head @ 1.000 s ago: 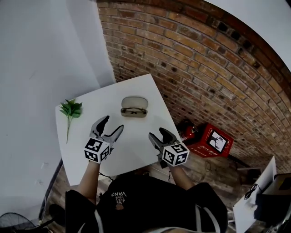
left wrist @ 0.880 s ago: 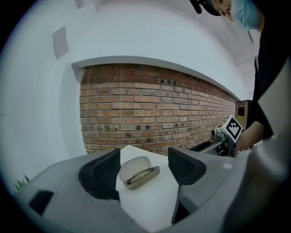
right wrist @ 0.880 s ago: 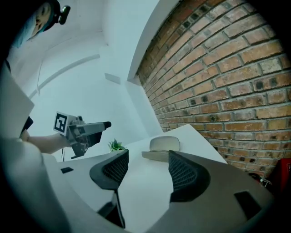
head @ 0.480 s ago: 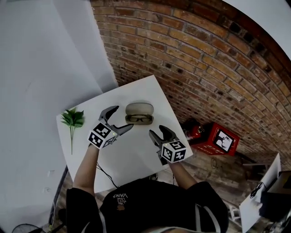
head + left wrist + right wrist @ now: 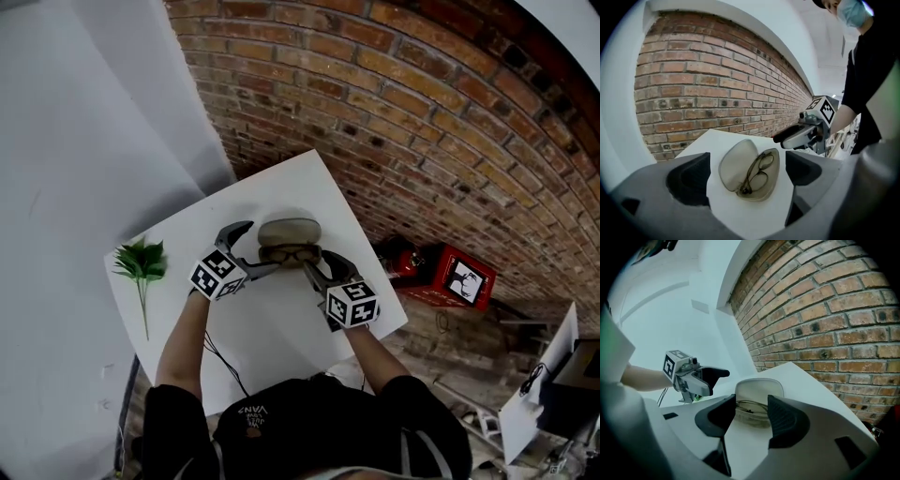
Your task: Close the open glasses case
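Note:
An open beige glasses case (image 5: 289, 240) lies on the white table (image 5: 281, 323) near the brick wall, lid (image 5: 289, 229) tipped back and dark-framed glasses (image 5: 291, 253) in its tray. My left gripper (image 5: 257, 247) is at the case's left end, jaws opening, pads not touching it. In the left gripper view the case (image 5: 751, 172) lies ahead between the wide fingers (image 5: 689, 178). My right gripper (image 5: 317, 268) is at the case's right front, jaws closing with nothing between them. In the right gripper view the lid (image 5: 758, 389) stands just beyond the fingertips (image 5: 785, 420).
A green plant sprig (image 5: 141, 263) lies at the table's left edge. The brick wall (image 5: 422, 112) runs close behind the case. A red crate (image 5: 452, 279) sits on the floor to the right, beyond the table's corner. A thin cable (image 5: 220, 354) hangs below the table's front edge.
Both grippers have moved forward and down to either side of the case. The left gripper's jaws have spread wider and the right's have narrowed a little.

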Motion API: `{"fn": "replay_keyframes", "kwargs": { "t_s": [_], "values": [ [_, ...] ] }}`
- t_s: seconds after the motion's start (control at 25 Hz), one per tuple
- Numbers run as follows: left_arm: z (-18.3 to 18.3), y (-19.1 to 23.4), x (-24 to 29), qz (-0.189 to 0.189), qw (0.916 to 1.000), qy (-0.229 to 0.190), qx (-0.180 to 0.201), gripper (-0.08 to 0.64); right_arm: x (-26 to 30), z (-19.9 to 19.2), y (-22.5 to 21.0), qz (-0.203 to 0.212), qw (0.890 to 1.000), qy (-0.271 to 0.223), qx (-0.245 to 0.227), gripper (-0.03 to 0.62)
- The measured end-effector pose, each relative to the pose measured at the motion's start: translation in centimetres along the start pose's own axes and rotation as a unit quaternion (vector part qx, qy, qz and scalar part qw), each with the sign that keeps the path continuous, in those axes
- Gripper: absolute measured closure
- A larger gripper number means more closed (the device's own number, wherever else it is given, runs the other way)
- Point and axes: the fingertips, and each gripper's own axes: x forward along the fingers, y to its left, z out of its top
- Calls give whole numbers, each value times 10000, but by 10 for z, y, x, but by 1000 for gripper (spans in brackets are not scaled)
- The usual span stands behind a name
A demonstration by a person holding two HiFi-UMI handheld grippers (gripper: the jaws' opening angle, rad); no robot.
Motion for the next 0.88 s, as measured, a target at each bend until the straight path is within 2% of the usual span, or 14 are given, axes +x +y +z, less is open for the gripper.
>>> {"fn": "replay_keyframes", "kwargs": {
  "t_s": [0.28,0.6,0.88],
  "values": [
    [-20,6,19,-229,9994,-200,-175,46,14,-18,-3,-130,9997,225,-3,418],
    [-15,8,27,-575,9957,-606,-393,18,15,-36,-4,-159,9985,476,-214,443],
    [-16,-23,30,-987,9942,-408,119,18,16,-50,-7,-202,9978,620,-158,441]
  ]
}}
